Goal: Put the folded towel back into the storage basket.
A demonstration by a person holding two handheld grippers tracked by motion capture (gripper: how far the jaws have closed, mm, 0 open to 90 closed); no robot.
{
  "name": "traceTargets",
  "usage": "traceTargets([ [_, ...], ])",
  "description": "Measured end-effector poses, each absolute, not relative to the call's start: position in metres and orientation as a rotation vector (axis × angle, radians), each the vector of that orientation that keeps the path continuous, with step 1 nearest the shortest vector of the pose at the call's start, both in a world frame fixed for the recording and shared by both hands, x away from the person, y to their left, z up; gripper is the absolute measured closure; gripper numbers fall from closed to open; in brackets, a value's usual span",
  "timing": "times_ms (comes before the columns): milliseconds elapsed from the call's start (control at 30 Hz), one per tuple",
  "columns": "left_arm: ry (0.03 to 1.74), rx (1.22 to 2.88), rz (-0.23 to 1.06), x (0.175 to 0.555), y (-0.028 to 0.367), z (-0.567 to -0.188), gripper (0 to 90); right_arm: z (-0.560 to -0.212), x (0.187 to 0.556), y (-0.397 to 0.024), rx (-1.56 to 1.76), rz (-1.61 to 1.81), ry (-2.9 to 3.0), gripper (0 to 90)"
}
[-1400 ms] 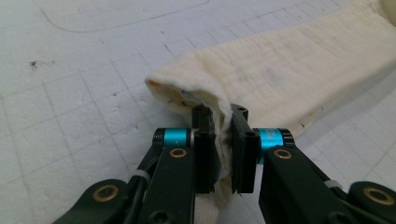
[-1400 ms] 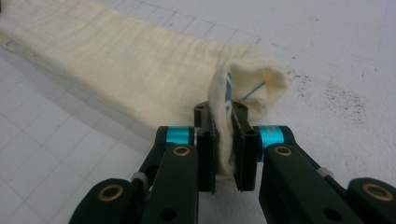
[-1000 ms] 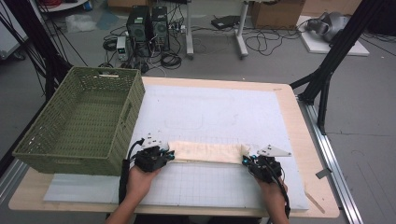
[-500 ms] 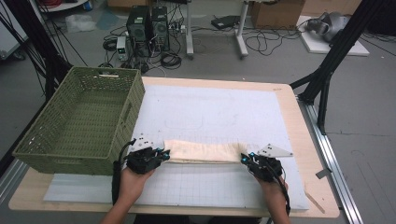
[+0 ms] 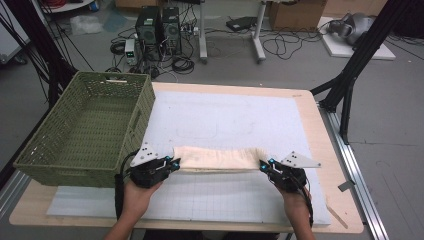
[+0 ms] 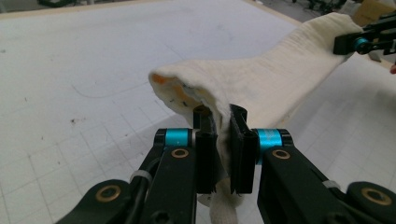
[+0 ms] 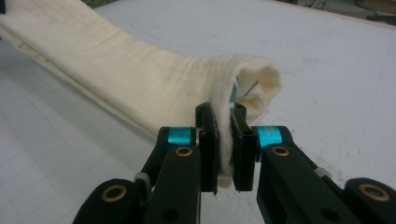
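A cream folded towel (image 5: pixel 220 159) hangs stretched between my two grippers just above the white mat (image 5: pixel 220 120). My left gripper (image 5: pixel 174 164) is shut on the towel's left end; in the left gripper view the cloth (image 6: pixel 261 84) is pinched between the black pads (image 6: pixel 223 154). At the other end my right gripper (image 5: pixel 263 166) is shut on the towel, and the right gripper view shows the folded edge (image 7: pixel 140 79) squeezed between its pads (image 7: pixel 223 154). Both hands come in from the bottom edge of the high view.
A green woven basket (image 5: pixel 85 127) stands at the table's left, close to my left gripper. The wooden table edge (image 5: pixel 320 130) borders the mat on the right. Computers and cables (image 5: pixel 160 30) lie on the floor beyond the table.
My left gripper has moved left and a little up with the towel end, pulling the towel straighter. The right gripper has stayed put.
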State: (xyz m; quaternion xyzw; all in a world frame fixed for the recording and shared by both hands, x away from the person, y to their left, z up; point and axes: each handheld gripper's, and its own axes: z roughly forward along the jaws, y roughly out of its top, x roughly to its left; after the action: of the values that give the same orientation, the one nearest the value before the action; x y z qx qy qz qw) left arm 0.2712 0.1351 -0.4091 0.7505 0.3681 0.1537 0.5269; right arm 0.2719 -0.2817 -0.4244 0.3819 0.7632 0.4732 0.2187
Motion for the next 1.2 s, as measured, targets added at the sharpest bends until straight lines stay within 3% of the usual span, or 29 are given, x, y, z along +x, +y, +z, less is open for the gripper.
traceTargets([
  [1200,0.835,1.708,0.440,0.270,0.161,-0.366,82.8,-0.385,0.309,-0.260,0.946,1.376,2.133,83.9],
])
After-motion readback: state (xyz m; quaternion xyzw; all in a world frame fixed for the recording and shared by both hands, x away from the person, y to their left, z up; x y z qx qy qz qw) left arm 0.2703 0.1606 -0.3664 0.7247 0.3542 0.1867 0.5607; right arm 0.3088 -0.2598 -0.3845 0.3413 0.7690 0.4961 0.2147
